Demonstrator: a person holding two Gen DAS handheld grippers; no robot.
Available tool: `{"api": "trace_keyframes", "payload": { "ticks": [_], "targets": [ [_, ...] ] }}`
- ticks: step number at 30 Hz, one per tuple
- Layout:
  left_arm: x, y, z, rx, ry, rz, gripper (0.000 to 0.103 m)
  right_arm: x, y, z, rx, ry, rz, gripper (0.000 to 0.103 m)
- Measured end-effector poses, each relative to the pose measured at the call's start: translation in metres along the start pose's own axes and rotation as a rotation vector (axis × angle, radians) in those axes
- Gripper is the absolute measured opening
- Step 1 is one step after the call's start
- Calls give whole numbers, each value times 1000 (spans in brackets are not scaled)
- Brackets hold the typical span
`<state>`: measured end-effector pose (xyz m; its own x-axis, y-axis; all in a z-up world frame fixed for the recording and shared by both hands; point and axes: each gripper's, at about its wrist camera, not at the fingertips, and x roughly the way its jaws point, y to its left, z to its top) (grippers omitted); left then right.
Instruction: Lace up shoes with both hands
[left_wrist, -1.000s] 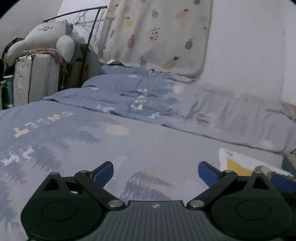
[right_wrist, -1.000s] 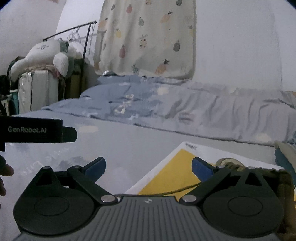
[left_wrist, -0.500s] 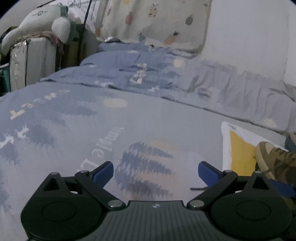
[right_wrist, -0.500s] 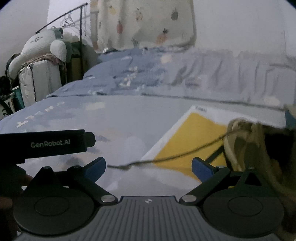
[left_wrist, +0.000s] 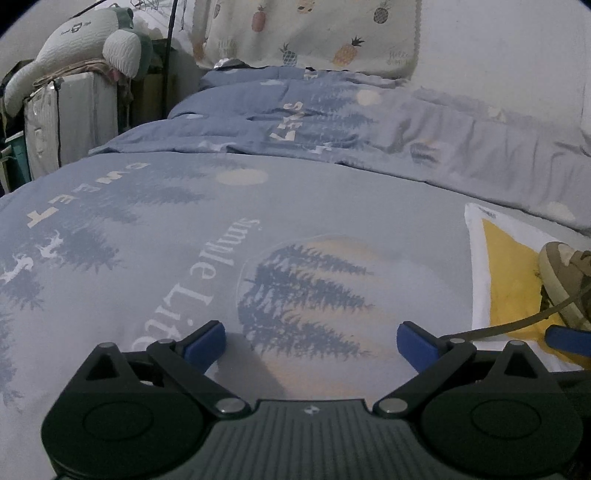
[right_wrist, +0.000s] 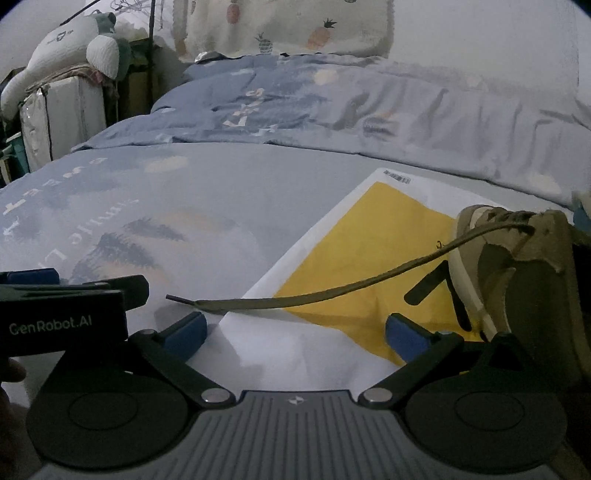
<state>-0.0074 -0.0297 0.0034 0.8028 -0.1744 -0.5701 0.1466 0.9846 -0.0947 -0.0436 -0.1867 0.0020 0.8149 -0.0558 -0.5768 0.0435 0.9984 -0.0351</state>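
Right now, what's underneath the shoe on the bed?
The shoe sits on a yellow and white sheet, which lies flat on the blue bedspread. Its lace trails left over the sheet. Whatever lies directly beneath the sole is covered.

**Camera setup: two wrist fisheyes, low over the bed**

Both look forward along their own blue fingers (left_wrist: 207, 341) (right_wrist: 184, 332), close above the bed (left_wrist: 332, 206). Left view: shoe (left_wrist: 565, 273) far right of its fingers. Right view: shoe (right_wrist: 517, 258) close, right of fingers. Shared: yellow sheet (right_wrist: 369, 236), quilt, pineapple curtain (left_wrist: 314, 33).
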Motion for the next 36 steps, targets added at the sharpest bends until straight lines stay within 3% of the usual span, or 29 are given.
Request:
{"api": "trace_keyframes", "payload": {
  "ticks": [16, 36],
  "targets": [
    [10, -12, 1, 17, 1, -22, 103, 4, 4, -1, -35, 3, -23, 103],
    [24, -31, 4, 59, 32, 64, 103, 4, 10, -1, -45, 7, -34, 103]
  ]
}}
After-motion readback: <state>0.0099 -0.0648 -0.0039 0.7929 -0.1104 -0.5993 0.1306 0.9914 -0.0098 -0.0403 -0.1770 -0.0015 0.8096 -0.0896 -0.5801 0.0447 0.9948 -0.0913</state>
